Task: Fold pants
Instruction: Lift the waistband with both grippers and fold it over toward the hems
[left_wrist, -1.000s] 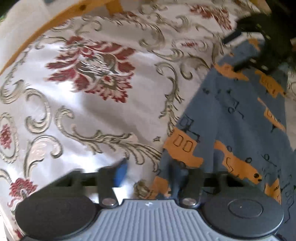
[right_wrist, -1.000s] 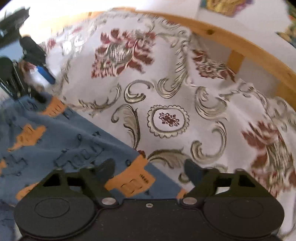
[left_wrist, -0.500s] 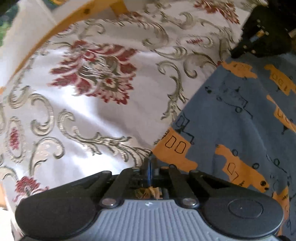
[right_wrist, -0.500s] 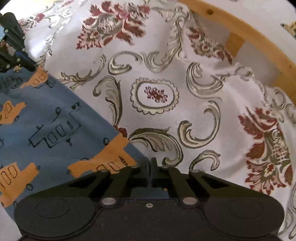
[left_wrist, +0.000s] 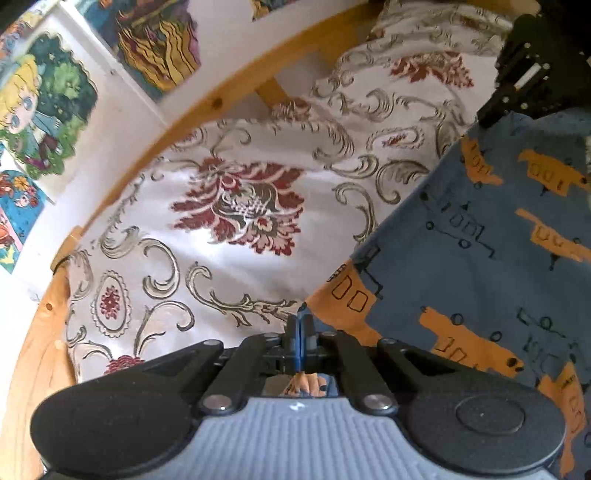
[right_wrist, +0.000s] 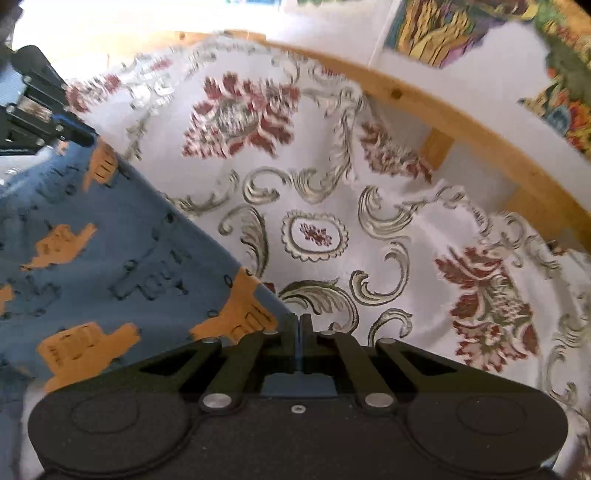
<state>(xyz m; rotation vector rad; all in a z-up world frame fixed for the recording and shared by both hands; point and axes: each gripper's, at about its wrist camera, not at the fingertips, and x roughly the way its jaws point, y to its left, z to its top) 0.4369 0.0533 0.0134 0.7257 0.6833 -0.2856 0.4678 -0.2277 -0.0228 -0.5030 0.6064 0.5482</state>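
Blue pants (left_wrist: 480, 258) printed with orange and outlined vehicles hang stretched between my two grippers above a patterned bedspread. My left gripper (left_wrist: 301, 321) is shut on one corner of the pants edge, with cloth bunched behind its fingers. My right gripper (right_wrist: 299, 325) is shut on the other corner of the pants (right_wrist: 110, 266). In the left wrist view the right gripper (left_wrist: 532, 85) shows at the top right on the far corner. In the right wrist view the left gripper (right_wrist: 40, 107) sits at the upper left.
A white bedspread (left_wrist: 236, 206) with red flowers and grey scrolls covers the bed (right_wrist: 332, 229). A curved wooden bed rail (left_wrist: 221, 99) (right_wrist: 461, 122) runs behind it. Colourful posters (left_wrist: 44, 107) hang on the white wall.
Both grippers went from open to shut on the pants edge, then rose and tilted up. The edge now hangs taut, and the rail and wall have come into view.
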